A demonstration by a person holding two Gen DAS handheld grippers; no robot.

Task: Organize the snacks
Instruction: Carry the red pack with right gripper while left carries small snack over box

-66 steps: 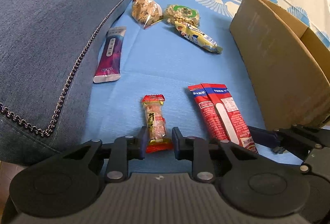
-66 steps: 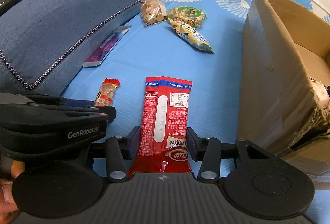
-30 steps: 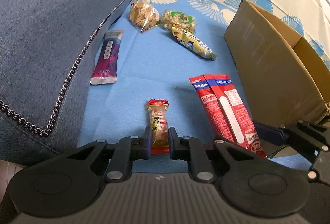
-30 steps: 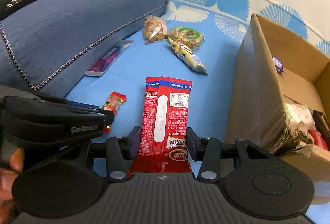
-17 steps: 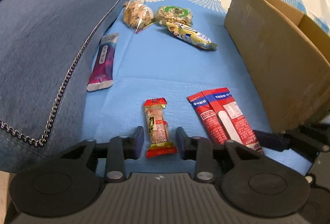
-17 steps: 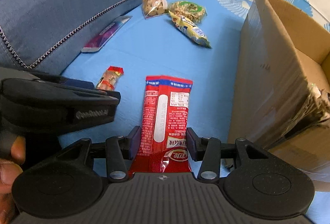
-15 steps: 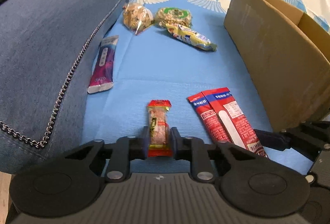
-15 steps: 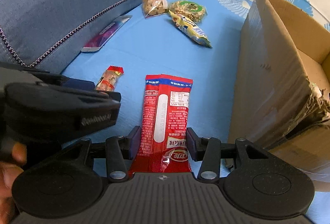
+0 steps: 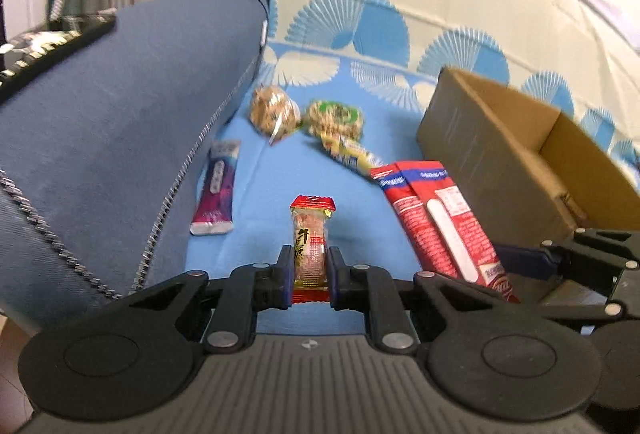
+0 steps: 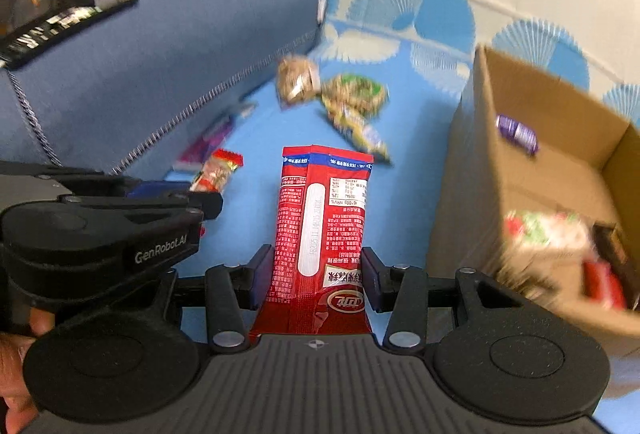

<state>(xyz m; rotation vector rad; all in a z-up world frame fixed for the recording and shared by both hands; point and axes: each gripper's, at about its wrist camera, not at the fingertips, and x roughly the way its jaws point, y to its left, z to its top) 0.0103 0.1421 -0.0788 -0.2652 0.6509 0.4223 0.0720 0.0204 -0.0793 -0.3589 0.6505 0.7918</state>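
Red packet (image 10: 320, 230) between tool (image 10: 316, 284) fingers

Count of items in view, both wrist cameras.

I count six snacks outside the box: one small red-ended candy (image 9: 310, 238), one red packet (image 10: 320, 230), one purple sachet (image 9: 216, 194), one yellow wrapped bar (image 9: 352, 154), two clear bags of nuts (image 9: 274, 112). One cardboard box (image 9: 480, 150). Two grippers.

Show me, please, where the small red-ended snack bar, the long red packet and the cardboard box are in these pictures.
small red-ended snack bar (image 9: 311, 234), left wrist view, middle of its clear wrapper.
long red packet (image 10: 320, 222), right wrist view, middle of its printed back.
cardboard box (image 10: 460, 202), right wrist view, its near outer wall.
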